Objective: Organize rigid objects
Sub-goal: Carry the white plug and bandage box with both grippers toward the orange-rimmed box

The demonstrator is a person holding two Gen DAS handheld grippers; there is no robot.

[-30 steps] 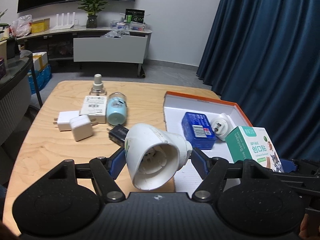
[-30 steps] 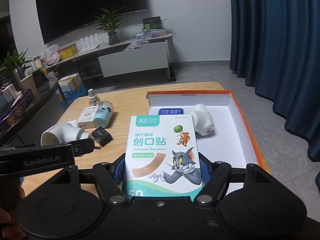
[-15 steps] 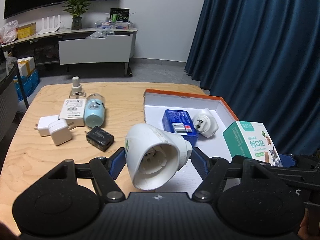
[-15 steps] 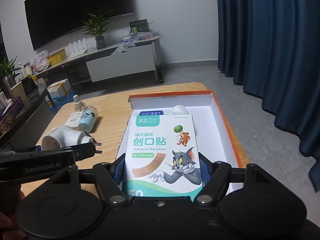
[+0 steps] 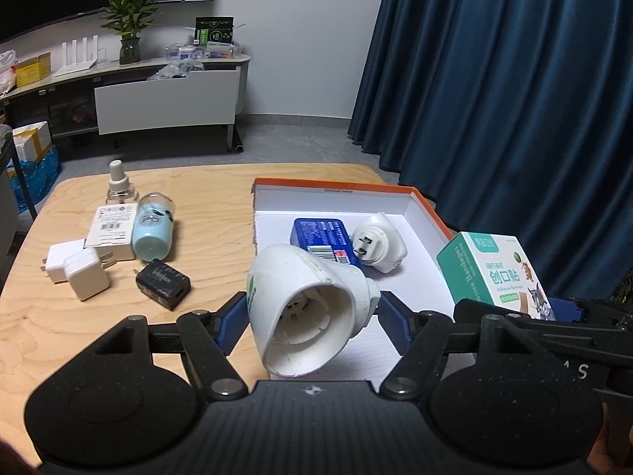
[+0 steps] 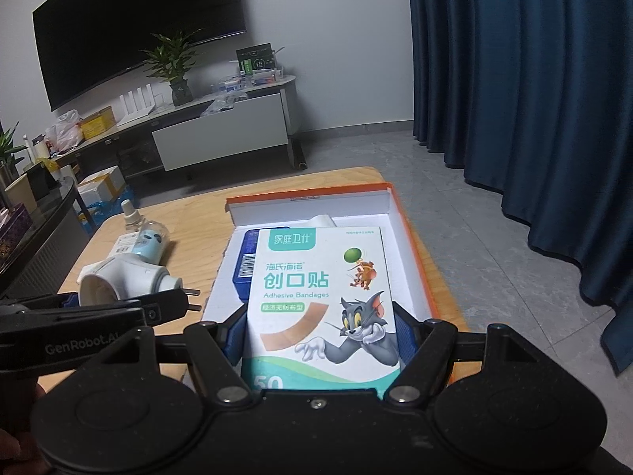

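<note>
My left gripper (image 5: pixel 312 312) is shut on a white cone-shaped plug-in device (image 5: pixel 304 304), held above the near left corner of an orange-rimmed white tray (image 5: pixel 336 198). In the right wrist view the same device (image 6: pixel 126 281) shows its two plug pins pointing at the tray. My right gripper (image 6: pixel 320 328) is shut on a green and white adhesive bandage box (image 6: pixel 320 285), held over the tray (image 6: pixel 399 253). That bandage box (image 5: pixel 490 273) shows at the right of the left wrist view. In the tray lie a blue box (image 5: pixel 320 233) and a white plug adapter (image 5: pixel 379 243).
On the wooden table (image 5: pixel 217 206) left of the tray lie two white chargers (image 5: pixel 79 273), a black charger (image 5: pixel 162 289), a light blue bottle (image 5: pixel 152 225), a white labelled box (image 5: pixel 112 229) and a small clear bottle (image 5: pixel 118 186). A blue curtain hangs at the right.
Both grippers have moved to the right with their loads: the tray sits further left in both views, and the bandage box now hangs over it. Neither grip has changed.
</note>
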